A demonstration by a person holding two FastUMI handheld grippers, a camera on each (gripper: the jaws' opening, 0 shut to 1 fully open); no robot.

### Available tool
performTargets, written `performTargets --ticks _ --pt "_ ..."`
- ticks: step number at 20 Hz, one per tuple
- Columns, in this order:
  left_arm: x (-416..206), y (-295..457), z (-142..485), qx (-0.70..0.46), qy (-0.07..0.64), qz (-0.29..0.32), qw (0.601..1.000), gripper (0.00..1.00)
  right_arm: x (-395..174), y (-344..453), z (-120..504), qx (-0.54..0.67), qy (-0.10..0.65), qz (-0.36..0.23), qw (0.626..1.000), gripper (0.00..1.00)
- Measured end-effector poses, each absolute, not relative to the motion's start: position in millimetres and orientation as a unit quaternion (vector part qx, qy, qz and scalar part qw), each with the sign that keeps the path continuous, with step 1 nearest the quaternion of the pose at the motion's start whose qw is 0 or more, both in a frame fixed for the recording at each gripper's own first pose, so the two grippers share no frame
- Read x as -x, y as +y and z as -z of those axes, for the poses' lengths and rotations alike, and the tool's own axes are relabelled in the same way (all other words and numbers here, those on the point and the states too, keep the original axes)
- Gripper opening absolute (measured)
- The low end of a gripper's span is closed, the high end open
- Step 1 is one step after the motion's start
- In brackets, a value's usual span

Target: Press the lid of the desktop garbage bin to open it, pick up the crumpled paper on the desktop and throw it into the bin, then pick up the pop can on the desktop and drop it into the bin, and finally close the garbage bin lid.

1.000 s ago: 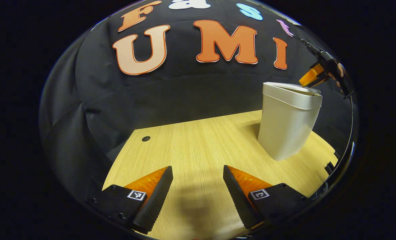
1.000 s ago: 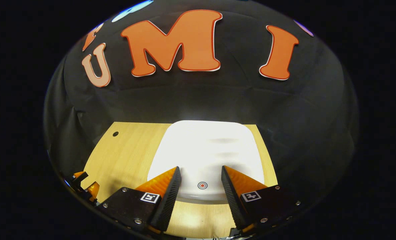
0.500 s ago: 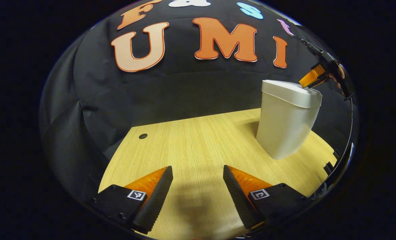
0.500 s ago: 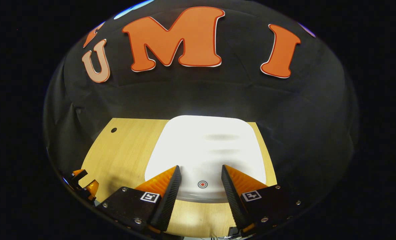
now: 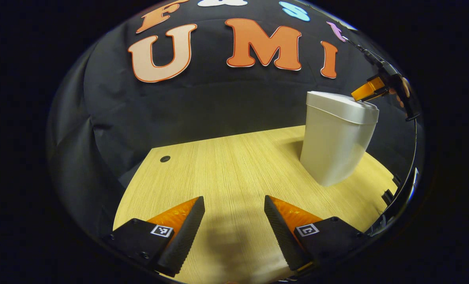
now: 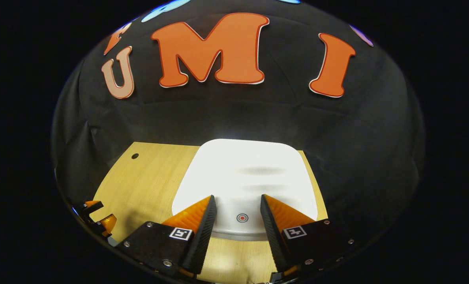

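- Left gripper [image 5: 234,221]: jaws spread wide, nothing between them, hanging over bare tabletop [image 5: 226,165] with its shadow falling on the wood beneath.
- Right gripper [image 6: 236,219]: jaws apart at a middling gap, holding nothing, poised above the near edge of the bin [image 6: 246,177] lid. Whether the tips touch the lid cannot be told.
- In the left gripper view the right gripper [image 5: 370,90] sits at 2 o'clock, its tips at the lid's near-right edge, with part of a hand [image 5: 404,88] behind it.
- In the right gripper view the left gripper [image 6: 96,221] shows small at 8 o'clock, well apart from the bin.
- Bin [image 5: 337,138]: white, upright, lid down and flat; it stands on the tabletop at 3 o'clock in the left gripper view, near the back edge.
- Lid mark [image 6: 242,217]: a small red ring with a dot, at the lid's near edge, between the right jaws.
- Tags: a small square black-and-white marker [image 6: 180,233] sits on each finger base of both grippers; no readable words on them.
- Hole [image 5: 165,159]: a small round dark hole in the tabletop at 10 o'clock, near the back-left corner.
- No brand name or label can be read on the bin.
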State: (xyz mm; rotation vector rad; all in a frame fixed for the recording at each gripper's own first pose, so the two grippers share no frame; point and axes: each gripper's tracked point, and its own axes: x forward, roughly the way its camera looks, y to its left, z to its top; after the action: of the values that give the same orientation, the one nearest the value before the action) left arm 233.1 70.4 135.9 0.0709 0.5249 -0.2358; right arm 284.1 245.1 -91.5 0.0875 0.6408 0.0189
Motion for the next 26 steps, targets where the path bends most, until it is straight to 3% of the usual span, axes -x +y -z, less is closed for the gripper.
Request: performTargets --ticks 11,16,17,18,21,23,24,26 --pt "-236.6 82.7 -144.7 -0.044 0.25 0.112 0.961 0.98 -287.8 243.8 88.0 -0.06 0.267 0.006 0.962 0.69" --pt "-241.7 100.1 -165.0 -0.05 0.228 0.099 0.967 0.97 -285.1 249.9 87.1 -0.064 0.25 0.016 0.966 0.74" --pt "-243.2 103.7 -170.7 -0.05 0.222 0.096 0.969 0.97 -284.1 254.3 86.6 -0.067 0.245 0.014 0.967 0.7" --pt "-245.7 106.7 -176.4 -0.05 0.215 0.092 0.971 0.97 -281.9 258.4 85.8 -0.07 0.24 0.011 0.968 0.75" --pt "-254.0 111.4 -190.7 -0.048 0.199 0.088 0.975 0.97 -277.2 269.0 83.1 -0.08 0.231 0.006 0.97 0.77" --pt "-258.7 112.8 -202.6 -0.047 0.183 0.086 0.978 0.97 -277.0 280.6 73.4 -0.096 0.211 -0.005 0.973 0.78" --pt "-261.5 114.2 -210.6 -0.048 0.175 0.084 0.98 0.97 -277.7 285.8 69.7 -0.102 0.202 -0.008 0.974 0.73" --pt "-266.8 117.9 -228.1 -0.048 0.157 0.082 0.983 0.97 -278.1 294.1 67.7 -0.106 0.193 -0.012 0.975 0.78"
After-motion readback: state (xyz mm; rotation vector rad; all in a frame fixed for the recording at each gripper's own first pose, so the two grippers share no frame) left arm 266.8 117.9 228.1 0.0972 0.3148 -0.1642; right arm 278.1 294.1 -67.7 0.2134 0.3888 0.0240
